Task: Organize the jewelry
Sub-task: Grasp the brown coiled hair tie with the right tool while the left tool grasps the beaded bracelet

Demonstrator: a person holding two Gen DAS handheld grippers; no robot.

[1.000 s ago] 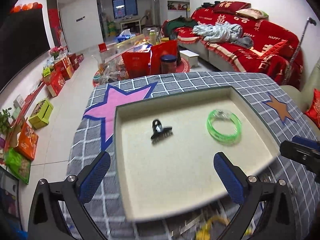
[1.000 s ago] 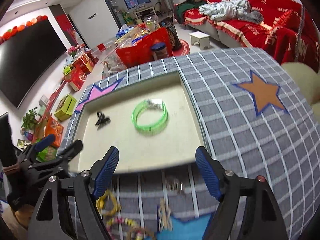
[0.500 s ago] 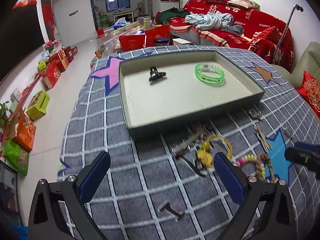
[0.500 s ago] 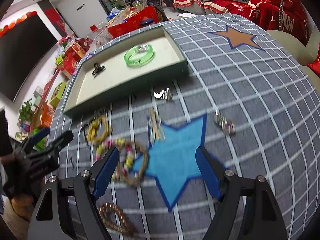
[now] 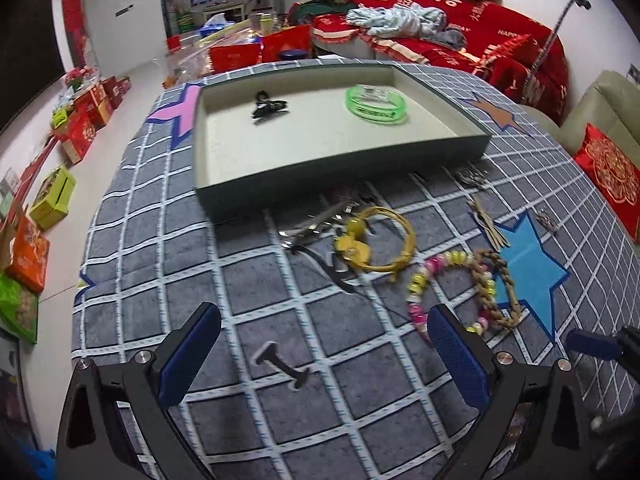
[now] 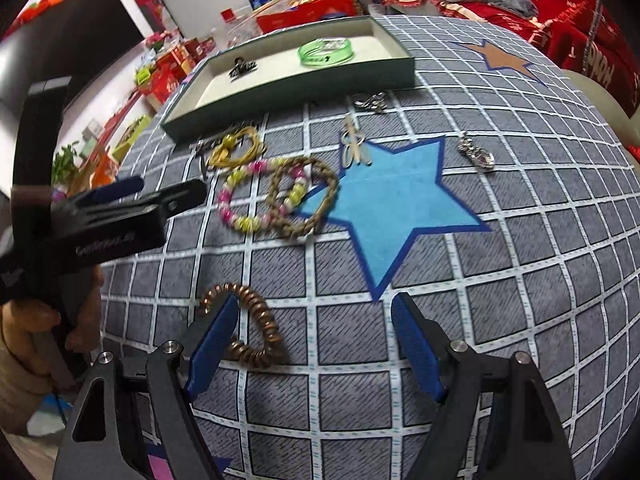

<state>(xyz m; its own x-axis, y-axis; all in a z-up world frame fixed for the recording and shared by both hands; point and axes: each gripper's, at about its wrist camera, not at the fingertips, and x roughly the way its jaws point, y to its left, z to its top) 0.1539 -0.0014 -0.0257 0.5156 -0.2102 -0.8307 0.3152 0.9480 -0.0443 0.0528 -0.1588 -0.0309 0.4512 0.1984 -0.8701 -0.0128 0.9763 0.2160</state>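
- Right gripper [image 6: 314, 344]: jaws spread, empty, over the copper coil bracelet [image 6: 244, 328] near the cloth's front edge; only this view shows it.
- Left gripper [image 5: 324, 354]: jaws spread, empty; lettering on its body is unreadable.
- Beaded bracelet [image 5: 448, 284] mid-cloth.
- Tray [image 5: 224, 196] at the far edge holds the green bangle [image 5: 376, 104] and black clip [image 5: 268, 107].

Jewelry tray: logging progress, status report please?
Left gripper, right gripper open, empty. Shallow green tray holds black hair claw, translucent green bangle. Coiled copper bracelet nearest right gripper.

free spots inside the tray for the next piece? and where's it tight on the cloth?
Tray: bare floor along the near wall, and between black hair claw and green bangle. Crowded just outside that wall: yellow bracelet, beaded bracelet, braided bracelet bunch together.
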